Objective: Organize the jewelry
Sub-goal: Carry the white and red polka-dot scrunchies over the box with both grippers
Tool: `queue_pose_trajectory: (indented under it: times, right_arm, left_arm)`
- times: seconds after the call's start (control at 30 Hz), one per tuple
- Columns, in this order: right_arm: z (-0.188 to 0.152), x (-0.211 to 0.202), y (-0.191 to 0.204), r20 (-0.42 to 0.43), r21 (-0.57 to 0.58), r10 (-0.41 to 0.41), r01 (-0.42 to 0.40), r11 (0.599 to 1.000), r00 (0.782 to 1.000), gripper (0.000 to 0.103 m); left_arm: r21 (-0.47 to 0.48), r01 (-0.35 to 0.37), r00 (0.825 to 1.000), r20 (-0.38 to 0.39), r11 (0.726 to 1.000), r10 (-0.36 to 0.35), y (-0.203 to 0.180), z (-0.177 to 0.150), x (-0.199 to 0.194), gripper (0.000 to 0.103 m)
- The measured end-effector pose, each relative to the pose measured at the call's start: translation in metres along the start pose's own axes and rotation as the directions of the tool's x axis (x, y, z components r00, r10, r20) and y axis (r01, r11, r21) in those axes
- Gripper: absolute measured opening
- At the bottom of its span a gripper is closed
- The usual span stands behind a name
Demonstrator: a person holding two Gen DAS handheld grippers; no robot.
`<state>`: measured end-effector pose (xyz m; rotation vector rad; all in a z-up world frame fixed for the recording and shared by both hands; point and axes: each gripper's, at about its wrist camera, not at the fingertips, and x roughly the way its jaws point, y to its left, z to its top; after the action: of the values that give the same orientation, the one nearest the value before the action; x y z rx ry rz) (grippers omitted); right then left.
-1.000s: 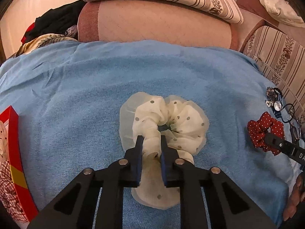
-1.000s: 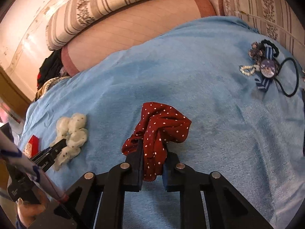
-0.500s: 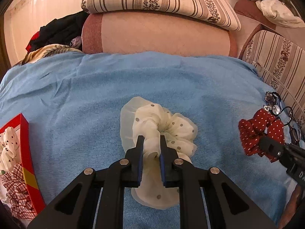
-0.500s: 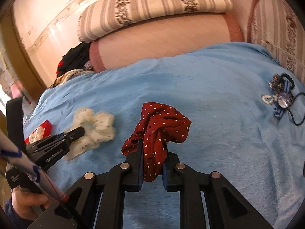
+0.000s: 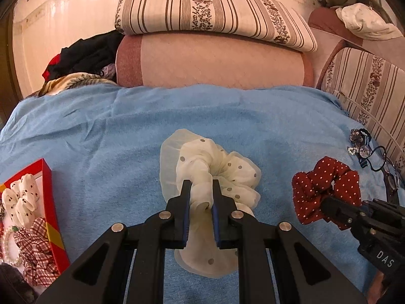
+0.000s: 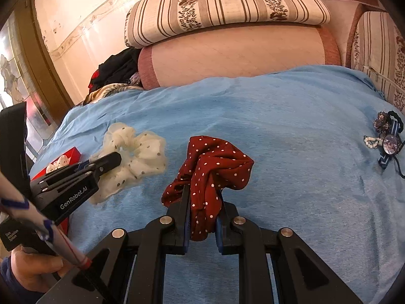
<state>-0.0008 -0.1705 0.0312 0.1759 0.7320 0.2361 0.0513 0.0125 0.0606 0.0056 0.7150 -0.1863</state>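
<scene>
**Two scrunchies held, one per gripper, over the blue blanket**

At far left lies one red open cardboard box, holding a white dotted scrunchie, a checked scrunchie and a pearl string. One cream sheer polka-dot fabric scrunchie is pinched between the fingers of the left gripper, bunched around and ahead of its tips above the light blue fleece blanket. Right of it, one dark red white-dotted fabric scrunchie is clamped in the right gripper, draped over its tips. Both grippers point forward, side by side. Far right rests one small cluster of hair ties and beaded trinkets.
</scene>
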Motion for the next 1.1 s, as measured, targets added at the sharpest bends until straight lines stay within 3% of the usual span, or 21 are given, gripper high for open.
queue_pose_trajectory:
  times: [1.1]
  right_arm:
    - [-0.002, -0.007, 0.017, 0.024, -0.043, 0.018, -0.017, 0.999, 1.0, 0.016]
  left_arm:
    - [0.003, -0.042, 0.995, 0.094, 0.999, 0.042, -0.002, 0.002, -0.032, 0.014]
